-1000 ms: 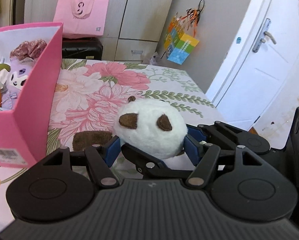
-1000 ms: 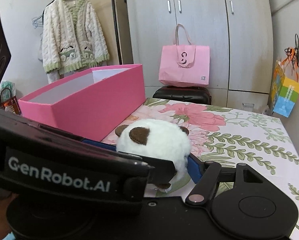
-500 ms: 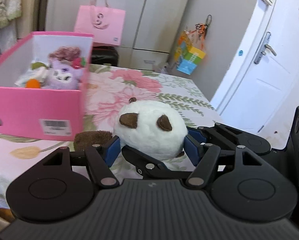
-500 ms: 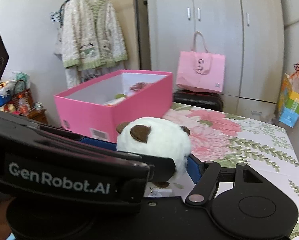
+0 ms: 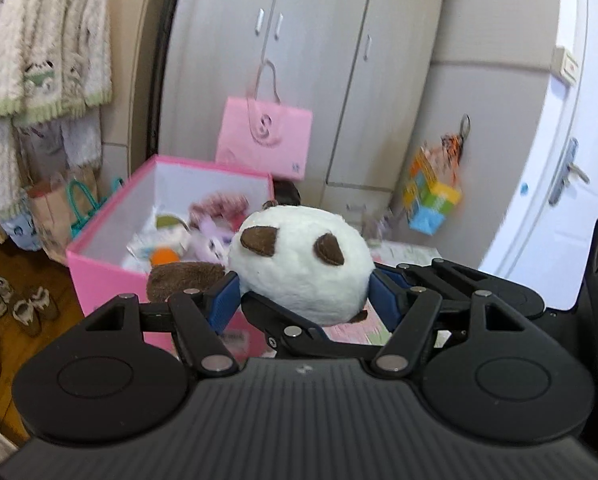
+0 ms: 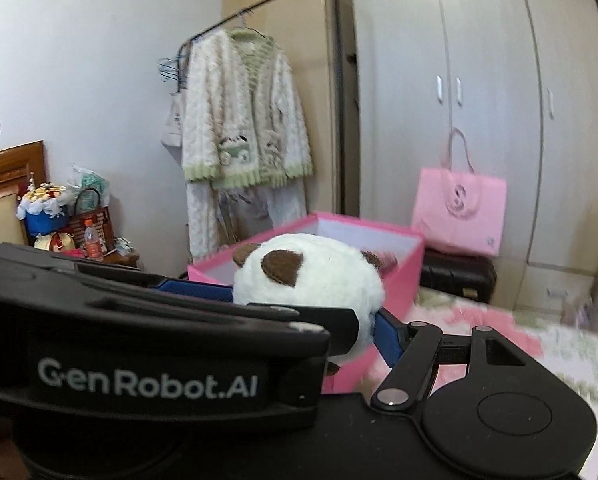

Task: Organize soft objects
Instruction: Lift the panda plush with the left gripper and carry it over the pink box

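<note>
I have both the left gripper [image 5: 303, 294] and the right gripper [image 6: 305, 306] with fingers clamped on the panda plush [image 5: 299, 260] before the pink box [image 5: 111, 276].

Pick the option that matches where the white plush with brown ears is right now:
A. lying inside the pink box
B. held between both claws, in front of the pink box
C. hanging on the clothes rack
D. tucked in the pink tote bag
B: the white plush sits between the blue pads of the left claw and the right claw, with the open pink box behind it.

Plush panda [image 5: 299, 264] before box [image 5: 111, 268] — toys [image 5: 203, 236] inside.
</note>
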